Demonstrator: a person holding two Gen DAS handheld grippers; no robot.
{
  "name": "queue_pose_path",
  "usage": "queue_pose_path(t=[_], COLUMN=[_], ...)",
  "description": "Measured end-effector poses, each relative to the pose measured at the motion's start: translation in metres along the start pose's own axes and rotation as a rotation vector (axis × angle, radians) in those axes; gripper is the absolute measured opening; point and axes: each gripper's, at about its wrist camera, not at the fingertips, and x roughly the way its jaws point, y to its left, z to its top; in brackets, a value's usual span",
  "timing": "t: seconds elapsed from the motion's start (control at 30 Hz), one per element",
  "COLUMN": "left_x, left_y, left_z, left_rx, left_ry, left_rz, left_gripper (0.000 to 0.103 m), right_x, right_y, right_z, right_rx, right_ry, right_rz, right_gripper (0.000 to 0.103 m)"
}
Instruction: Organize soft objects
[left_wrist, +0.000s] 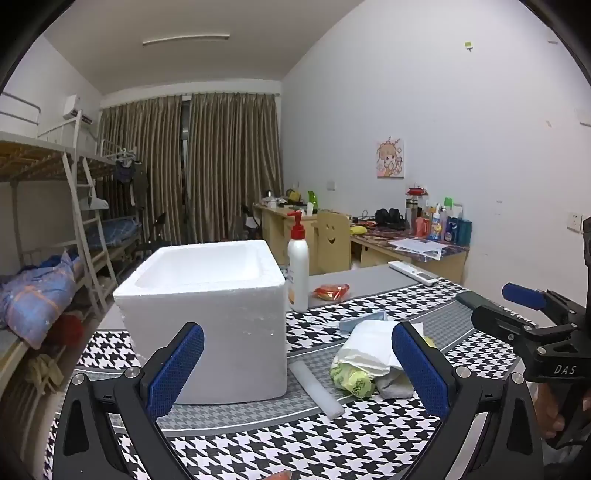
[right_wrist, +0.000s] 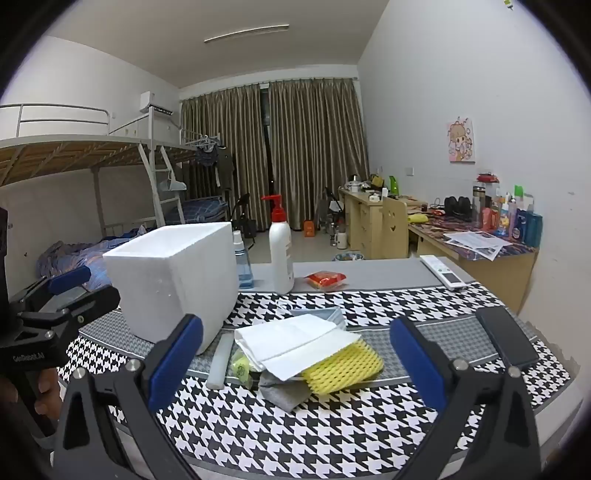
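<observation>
Both grippers hang above a houndstooth table, spread wide and holding nothing. The left gripper (left_wrist: 297, 373) faces the open foam box (left_wrist: 207, 317), which fills its view from centre toward 9 o'clock; the right gripper (right_wrist: 295, 363) points at the soft pile.

That pile lies just beside the box, at 6 o'clock in the right wrist view: a white cloth (right_wrist: 295, 341) draped over a yellow mesh sleeve (right_wrist: 343, 365), a grey rag (right_wrist: 284, 391) and a green bag (right_wrist: 242, 367), with a white foam stick (right_wrist: 219, 360) touching the box's foot.

The risks, as judged from here: the layers overlap, so a pinch on the cloth may drag the sleeve or rag along and scatter them. The box looks light; a nudge from either gripper could slide it into the pump bottle (right_wrist: 280, 254) and spray bottle (right_wrist: 242, 264) standing behind it at 12 o'clock. A phone (right_wrist: 506, 341) lies at 3 o'clock, clear of the pile.
</observation>
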Motion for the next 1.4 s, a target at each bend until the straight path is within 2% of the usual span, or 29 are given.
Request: queue_pose_path(t=[0.13, 0.17, 0.5, 0.8, 1.4], left_x=[0.002, -0.002, 0.001, -0.002, 0.001], left_y=[0.002, 0.007, -0.004, 0.001, 0.003], left_z=[0.000, -0.001, -0.002, -0.001, -0.001], left_rx=[-0.011, -0.023, 0.027, -0.005, -0.015], left_ry=[0.008, -0.011, 0.007, -0.010, 0.003], left_rz=[-0.006, -0.011, 0.010, 0.038, 0.029], left_gripper=[0.102, 0.102, 0.102, 0.102, 0.102], right_x=[-0.001, -0.001, -0.002, -0.003, -0.005], right_y=[-0.001, 0.000, -0.002, 0.002, 0.004], right_z=[0.001, 0.000, 0.003, 0.002, 0.004], right_rx=[0.003, -0.001, 0.005, -0.013, -0.018], right_ry=[0.001, -0.003, -0.006, -0.015, -0.025], right_rz=[0.002, 0.001, 0.006, 0.017, 0.016], right_gripper=[0.102, 0.102, 0.102, 0.102, 0.102])
